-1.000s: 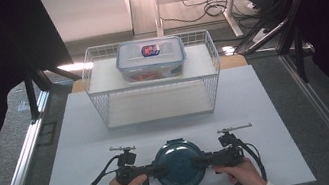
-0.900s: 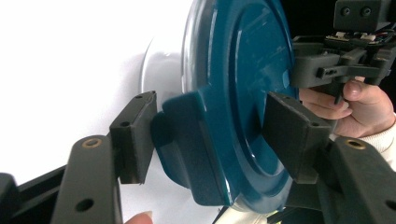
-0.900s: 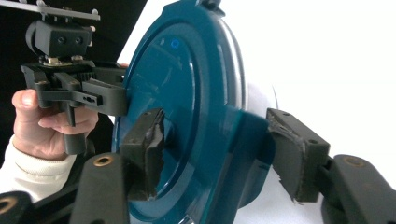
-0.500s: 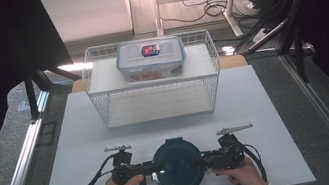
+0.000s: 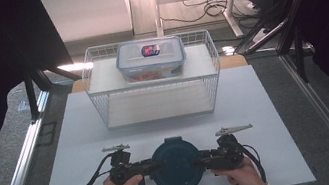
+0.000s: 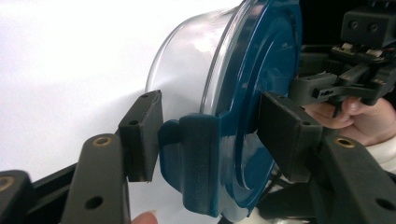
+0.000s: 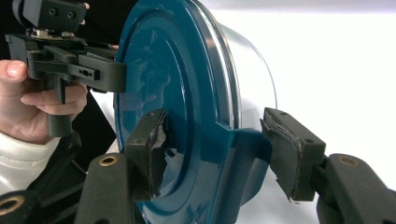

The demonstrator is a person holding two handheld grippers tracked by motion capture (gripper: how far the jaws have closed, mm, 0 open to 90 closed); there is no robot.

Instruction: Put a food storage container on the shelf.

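Observation:
A round clear glass container with a dark blue lid (image 5: 177, 166) sits on the white mat near the front edge. My left gripper (image 5: 147, 168) comes in from its left. In the left gripper view its jaws have just been closing. One of its pads (image 6: 142, 135) now presses the lid's side tab (image 6: 191, 158), and the other lies on the lid's face. My right gripper (image 5: 206, 159) comes in from the right. One of its pads (image 7: 149, 149) is on the lid's top (image 7: 187, 93), and the other is against the opposite tab's outer side.
A white wire rack (image 5: 156, 99) stands at the back of the mat, with a clear rectangular lidded box (image 5: 151, 59) on its upper shelf. The white mat (image 5: 256, 107) lies between metal frame rails (image 5: 25, 151) left and right. Cables trail from both grippers.
The container and both grippers have shifted slightly toward the near edge. The hands have otherwise kept their places on either side of the lid.

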